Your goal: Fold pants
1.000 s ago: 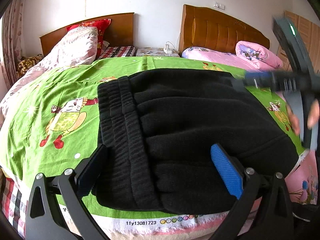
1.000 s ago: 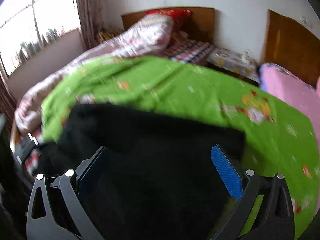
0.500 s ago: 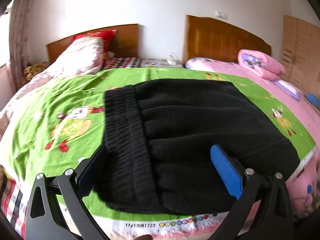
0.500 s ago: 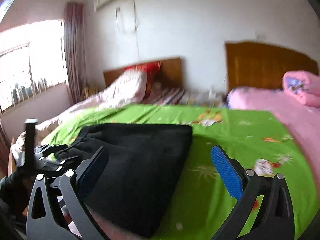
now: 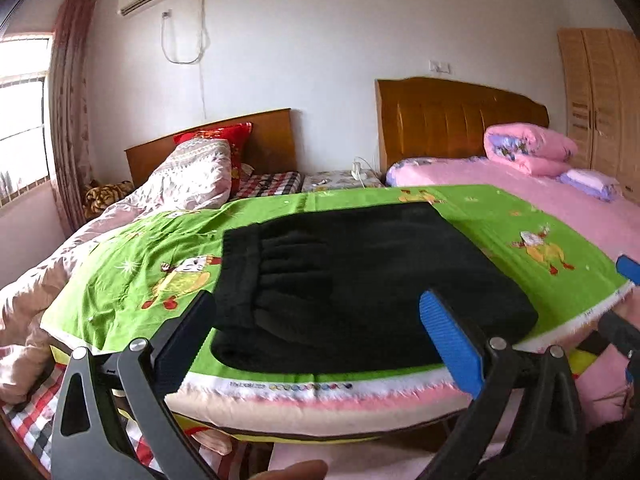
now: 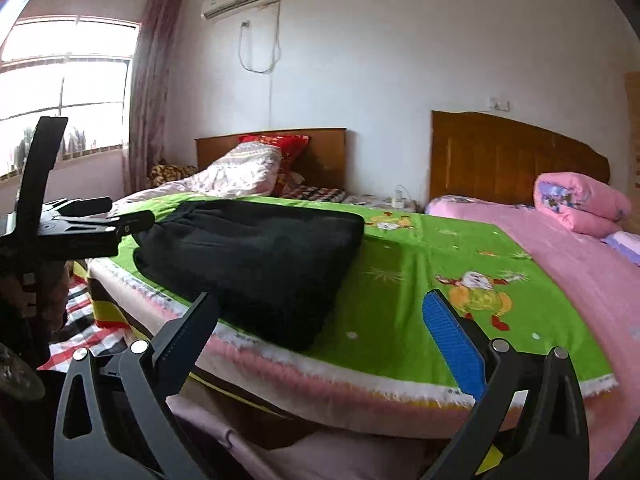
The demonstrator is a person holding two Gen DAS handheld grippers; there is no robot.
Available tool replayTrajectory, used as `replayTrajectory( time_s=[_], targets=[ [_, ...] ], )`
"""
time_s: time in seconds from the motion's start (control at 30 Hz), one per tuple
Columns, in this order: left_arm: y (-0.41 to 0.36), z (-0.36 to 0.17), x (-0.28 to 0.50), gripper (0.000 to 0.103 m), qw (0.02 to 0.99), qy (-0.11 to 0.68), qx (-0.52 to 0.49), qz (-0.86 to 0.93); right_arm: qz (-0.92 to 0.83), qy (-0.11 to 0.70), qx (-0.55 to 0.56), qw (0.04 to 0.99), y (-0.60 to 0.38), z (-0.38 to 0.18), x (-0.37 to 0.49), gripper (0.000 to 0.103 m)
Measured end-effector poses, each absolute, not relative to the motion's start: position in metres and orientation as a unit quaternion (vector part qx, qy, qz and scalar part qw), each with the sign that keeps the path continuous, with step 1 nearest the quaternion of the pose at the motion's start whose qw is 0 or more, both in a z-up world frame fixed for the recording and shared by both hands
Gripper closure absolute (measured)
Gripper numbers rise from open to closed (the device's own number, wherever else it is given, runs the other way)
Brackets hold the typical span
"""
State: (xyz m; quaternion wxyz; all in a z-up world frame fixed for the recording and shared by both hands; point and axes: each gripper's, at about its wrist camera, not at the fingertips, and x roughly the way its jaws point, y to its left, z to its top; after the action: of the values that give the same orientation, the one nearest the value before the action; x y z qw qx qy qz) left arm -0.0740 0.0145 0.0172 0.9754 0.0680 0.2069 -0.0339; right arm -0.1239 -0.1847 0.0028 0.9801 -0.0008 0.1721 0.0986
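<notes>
The black pants [image 5: 360, 280] are lying folded into a thick rectangular bundle on the green cartoon-print sheet [image 5: 132, 268], near the foot edge of the bed [image 5: 320, 408]. Their ribbed waistband [image 5: 238, 276] is sitting at the bundle's left end, towards the window [image 6: 60, 92].

The left tool [image 5: 320, 340] is hovering off the foot edge of the bed in front of the pants, its two fingers standing wide apart and gripping nothing; nothing is touching the pants. The right tool [image 6: 324, 344] is hanging off the same edge, to the right of the pants, its fingers likewise spread and empty. In the right wrist view the left tool [image 6: 96, 220] is showing side-on just beside the waistband end, though whether it is brushing the cloth there is hard to tell.

Beyond the pants, a rumpled pale quilt [image 5: 184, 180] and a red pillow [image 5: 224, 140] are resting against a wooden headboard [image 5: 272, 136]. To the right of the pants, a pink bedspread [image 6: 580, 264] is carrying a rolled pink duvet [image 6: 580, 200].
</notes>
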Motion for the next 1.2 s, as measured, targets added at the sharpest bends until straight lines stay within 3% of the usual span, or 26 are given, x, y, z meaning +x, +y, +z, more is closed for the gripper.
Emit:
replayTrajectory(
  time_s=[1.2],
  targets=[
    [0.009, 0.013, -0.078, 0.001, 0.977, 0.197, 0.075, -0.035, 0.065, 0.168, 0.003, 0.984, -0.188, 0.002, -0.129, 0.004]
  ],
)
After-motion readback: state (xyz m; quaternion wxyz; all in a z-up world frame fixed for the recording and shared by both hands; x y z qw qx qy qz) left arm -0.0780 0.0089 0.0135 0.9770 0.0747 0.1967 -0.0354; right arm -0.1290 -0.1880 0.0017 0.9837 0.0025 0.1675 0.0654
